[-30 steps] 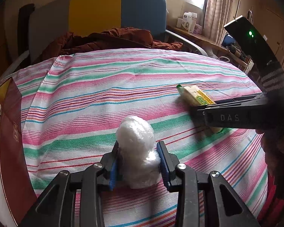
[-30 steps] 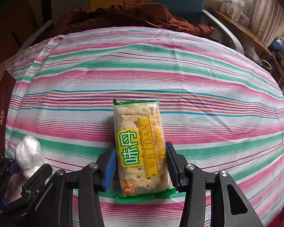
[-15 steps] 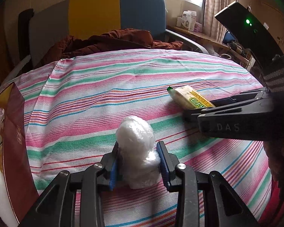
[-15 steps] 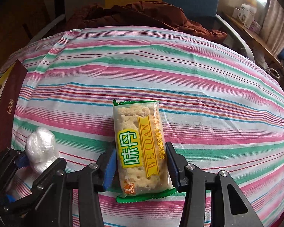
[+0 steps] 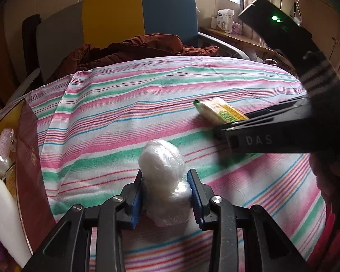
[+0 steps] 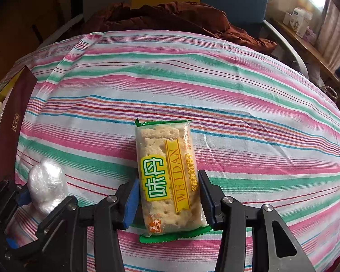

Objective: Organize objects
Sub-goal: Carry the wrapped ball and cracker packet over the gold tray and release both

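Two grippers each clamp one item above the striped sheet (image 6: 215,86). Left gripper (image 5: 166,200): jaws narrow, pads pressing a white plastic-wrapped bundle (image 5: 163,170), whose base is hidden between the fingers. Right gripper (image 6: 167,200): closed on a cracker packet (image 6: 167,176) lying lengthwise ahead of it. Left of both, a maroon box (image 5: 29,158) is cut off at the frame edge, contents indistinct. Beyond lie a brown garment (image 6: 170,20) and a chair (image 5: 129,15).

Left gripper (image 5: 166,192) clamped on white plastic-wrapped bundle (image 5: 163,176) over striped cloth (image 5: 124,117). Right gripper (image 5: 226,129) at right, gripping cracker packet (image 5: 217,113). Maroon box (image 5: 27,158) at left edge.
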